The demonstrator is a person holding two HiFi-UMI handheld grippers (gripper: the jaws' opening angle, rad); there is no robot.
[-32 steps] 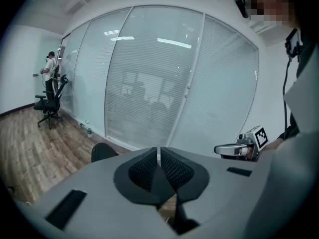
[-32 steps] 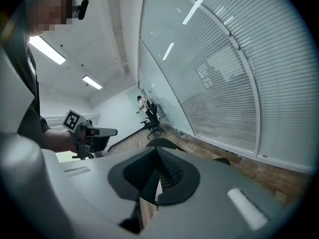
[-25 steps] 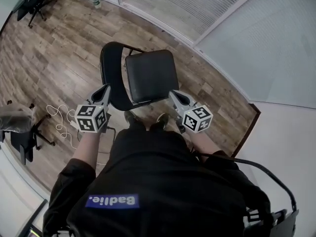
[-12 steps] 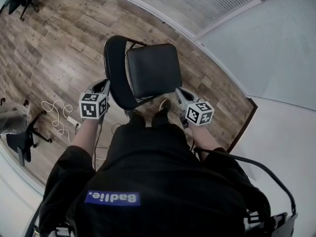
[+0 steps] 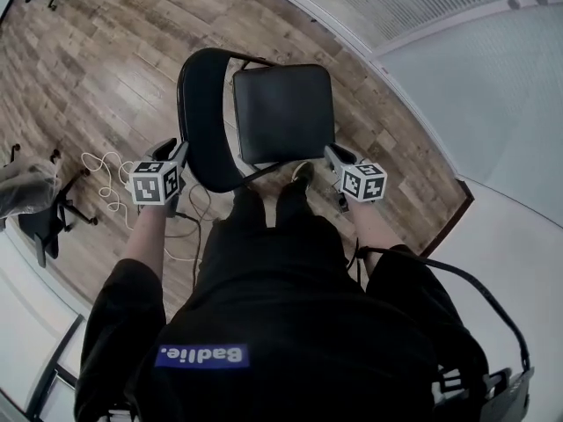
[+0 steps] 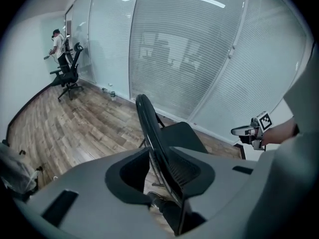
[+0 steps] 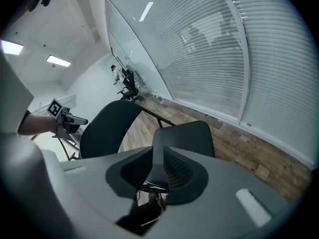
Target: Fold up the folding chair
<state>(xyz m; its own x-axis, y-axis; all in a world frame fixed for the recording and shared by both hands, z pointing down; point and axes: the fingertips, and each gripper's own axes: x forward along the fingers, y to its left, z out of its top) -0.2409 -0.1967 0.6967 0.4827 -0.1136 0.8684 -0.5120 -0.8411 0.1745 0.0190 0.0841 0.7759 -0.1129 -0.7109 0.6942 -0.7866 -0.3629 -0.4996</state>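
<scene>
The black folding chair stands unfolded on the wood floor, its curved backrest (image 5: 198, 117) to the left and its seat (image 5: 283, 112) to the right. My left gripper (image 5: 173, 155) is at the backrest's near edge. In the left gripper view its jaws (image 6: 159, 171) have just been opening, and the backrest rim (image 6: 149, 128) runs between them, close to the right pad and clear of the left. My right gripper (image 5: 337, 156) is at the seat's near right corner. Its jaws (image 7: 158, 171) have just opened a little, and the seat edge (image 7: 182, 138) shows in the narrow gap.
A white cable (image 5: 101, 178) lies on the floor to the left, beside an office chair (image 5: 35, 218). My shoes (image 5: 303, 172) stand just before the seat. A glass wall with blinds (image 6: 189, 49) runs behind the chair. Far off stand office chairs (image 6: 67, 76) and a person (image 6: 59, 41).
Both grippers have sunk and come in against the chair, the left to the backrest's edge and the right to the seat's corner. The head camera has tilted further down.
</scene>
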